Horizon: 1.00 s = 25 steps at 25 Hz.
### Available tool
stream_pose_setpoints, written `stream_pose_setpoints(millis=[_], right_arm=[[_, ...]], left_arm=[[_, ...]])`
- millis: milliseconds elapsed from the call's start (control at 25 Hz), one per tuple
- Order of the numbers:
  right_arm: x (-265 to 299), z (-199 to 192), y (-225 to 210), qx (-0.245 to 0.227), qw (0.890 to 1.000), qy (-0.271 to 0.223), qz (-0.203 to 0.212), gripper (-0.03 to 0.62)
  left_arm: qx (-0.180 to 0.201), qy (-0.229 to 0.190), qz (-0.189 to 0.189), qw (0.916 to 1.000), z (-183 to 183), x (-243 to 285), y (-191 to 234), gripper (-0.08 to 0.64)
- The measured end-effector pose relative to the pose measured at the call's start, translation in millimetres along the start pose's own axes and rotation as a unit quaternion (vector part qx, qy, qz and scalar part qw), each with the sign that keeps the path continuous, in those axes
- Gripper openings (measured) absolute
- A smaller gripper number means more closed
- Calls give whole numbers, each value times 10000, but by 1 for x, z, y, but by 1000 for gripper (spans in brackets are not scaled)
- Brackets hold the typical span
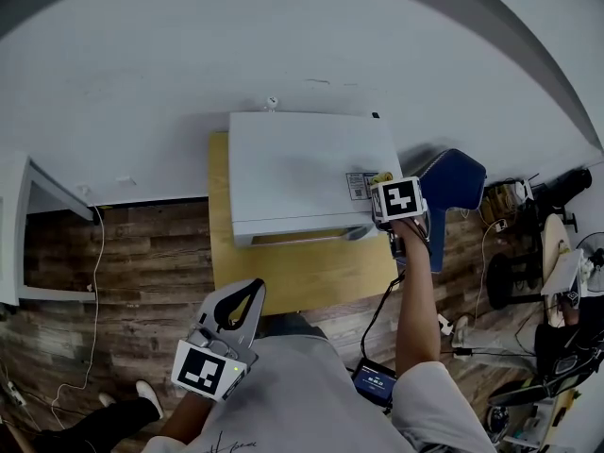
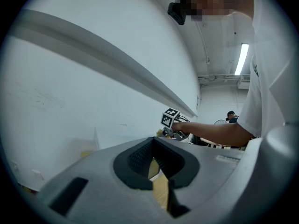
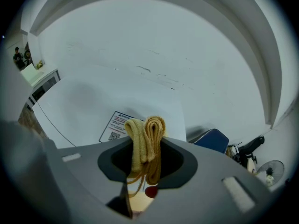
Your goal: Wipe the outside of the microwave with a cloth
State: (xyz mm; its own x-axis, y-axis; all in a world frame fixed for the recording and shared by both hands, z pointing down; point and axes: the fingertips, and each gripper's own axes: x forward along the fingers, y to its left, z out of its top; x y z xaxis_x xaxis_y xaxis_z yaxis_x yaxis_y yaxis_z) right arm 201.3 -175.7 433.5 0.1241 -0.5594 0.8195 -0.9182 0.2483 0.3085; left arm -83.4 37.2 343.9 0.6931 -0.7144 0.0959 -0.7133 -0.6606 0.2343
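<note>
**One yellow knitted cloth (image 3: pixel 149 127) clamped, one gripper empty**

From my remote seat, the biggest thing in the head view is the plain white wall (image 1: pixel 283 45). Below it, dark wood-plank floor (image 1: pixel 113 272) shows on either side. A light wooden tabletop (image 1: pixel 293 276) stands against the wall and carries the white box-shaped microwave (image 1: pixel 302 159), whose flat top faces the camera. Just to the right of the microwave is a blue rounded padded object (image 1: pixel 455 182).

My right gripper (image 3: pixel 147 153) is stretched out over the microwave's front right corner. Its jaws are closed tight on the cloth, which is folded into a thick bundle that sticks up past the tips, with loose threads trailing below. The bundle sits right beside a small white printed label with a QR code (image 3: pixel 119 125) stuck on the microwave's top. I cannot tell whether the cloth touches the surface.

My left gripper (image 1: pixel 255 289) is held low, close to my body at the table's near edge and well apart from the microwave. Its jaws are together with nothing between them.
</note>
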Motion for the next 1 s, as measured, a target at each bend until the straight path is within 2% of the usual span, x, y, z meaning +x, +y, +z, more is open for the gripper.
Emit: stream_pose_setpoints(millis=[720, 1000], right_arm=[[-10, 24, 62, -135, 9990, -256, 338, 120], [-16, 35, 94, -146, 9969, -389, 674, 120]], left_arm=[[-69, -40, -7, 10000, -2, -18, 5, -3], [-54, 54, -21, 10000, -7, -24, 7, -3]])
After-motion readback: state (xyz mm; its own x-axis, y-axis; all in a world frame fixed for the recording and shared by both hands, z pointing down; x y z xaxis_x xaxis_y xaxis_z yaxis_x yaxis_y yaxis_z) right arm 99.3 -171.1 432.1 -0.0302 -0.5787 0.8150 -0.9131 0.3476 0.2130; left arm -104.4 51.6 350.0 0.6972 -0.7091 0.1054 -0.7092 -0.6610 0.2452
